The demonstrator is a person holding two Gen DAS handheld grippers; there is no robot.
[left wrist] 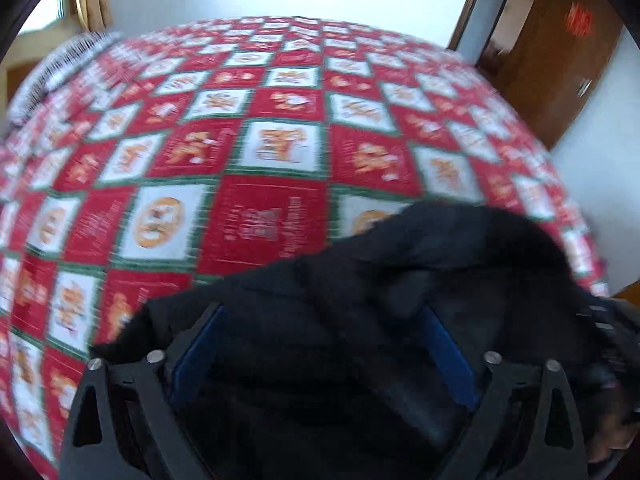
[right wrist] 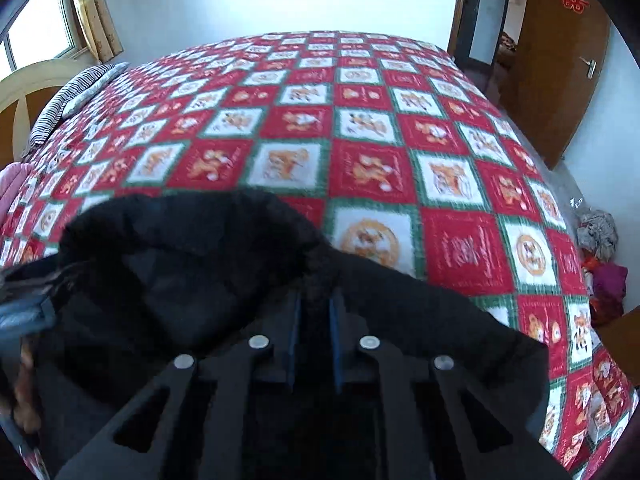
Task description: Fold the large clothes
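A large black padded coat [left wrist: 420,264] with a fuzzy collar lies at the near edge of a bed. In the left wrist view my left gripper [left wrist: 320,316] is open, its blue pads wide apart over the coat's black fabric. In the right wrist view the coat [right wrist: 192,256] fills the lower left, and my right gripper [right wrist: 314,304] is shut on a fold of it, its blue pads close together with fabric between them. The other gripper [right wrist: 24,300] shows at the left edge. The left wrist view is blurred by motion.
The bed carries a red, white and green checked quilt [right wrist: 360,140]. A striped pillow [right wrist: 76,96] and a headboard are at the far left. A brown door [right wrist: 560,64] stands open at the right, with a pile of clothes [right wrist: 600,248] on the floor.
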